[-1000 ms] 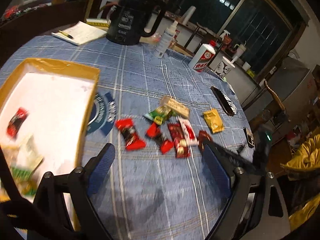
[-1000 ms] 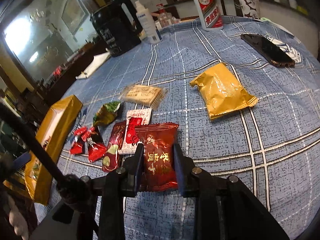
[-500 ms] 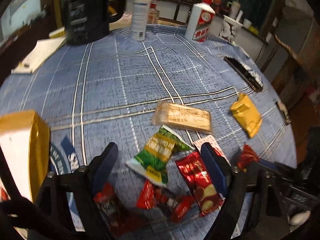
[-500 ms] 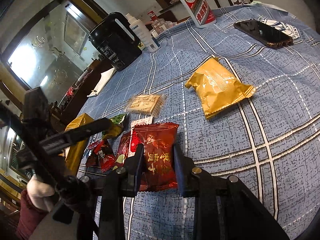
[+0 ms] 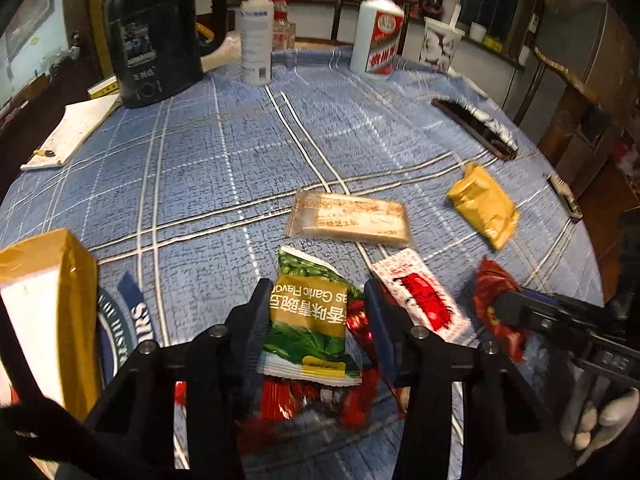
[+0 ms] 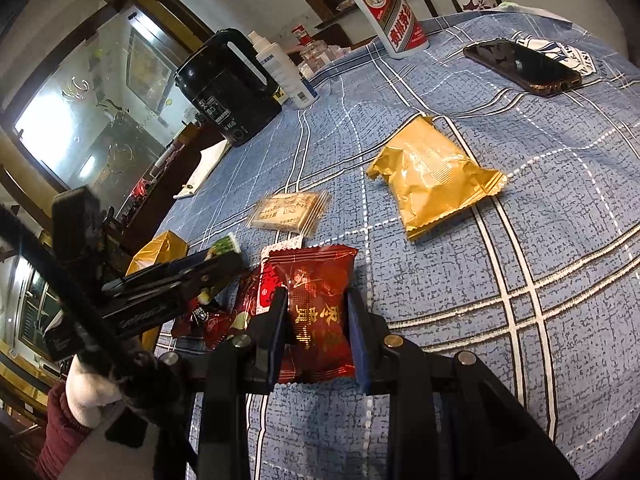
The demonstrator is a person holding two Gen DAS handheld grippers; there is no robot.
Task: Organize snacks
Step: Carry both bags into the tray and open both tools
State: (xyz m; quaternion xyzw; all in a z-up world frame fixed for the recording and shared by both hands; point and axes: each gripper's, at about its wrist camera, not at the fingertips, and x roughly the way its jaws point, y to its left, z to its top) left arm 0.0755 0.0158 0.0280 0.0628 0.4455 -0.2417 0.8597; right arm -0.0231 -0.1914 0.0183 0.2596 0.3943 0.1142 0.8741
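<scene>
My left gripper (image 5: pixel 316 312) stands with its jaws on both sides of a green garlic-pea packet (image 5: pixel 306 320) that lies on other red snacks; the pads look close to its edges, contact is unclear. My right gripper (image 6: pixel 316 320) is shut on a dark red snack packet (image 6: pixel 316 312), also seen at the right of the left wrist view (image 5: pixel 494 304). A tan biscuit pack (image 5: pixel 348 220), a yellow packet (image 5: pixel 482 204) and a white-red packet (image 5: pixel 420 300) lie on the blue plaid tablecloth. A yellow-rimmed tray (image 5: pixel 72 280) is at the left.
A black kettle (image 5: pixel 156 28), white spray bottle (image 5: pixel 256 28), white liquor bottle (image 5: pixel 380 36) and paper cup (image 5: pixel 440 44) stand at the far side. A phone (image 6: pixel 524 66) lies at the right, a notepad (image 5: pixel 72 132) at the far left.
My left gripper has swung from the tray to the snack pile, dropped low and narrowed around the green packet. My right gripper keeps hold of the red packet and has barely moved.
</scene>
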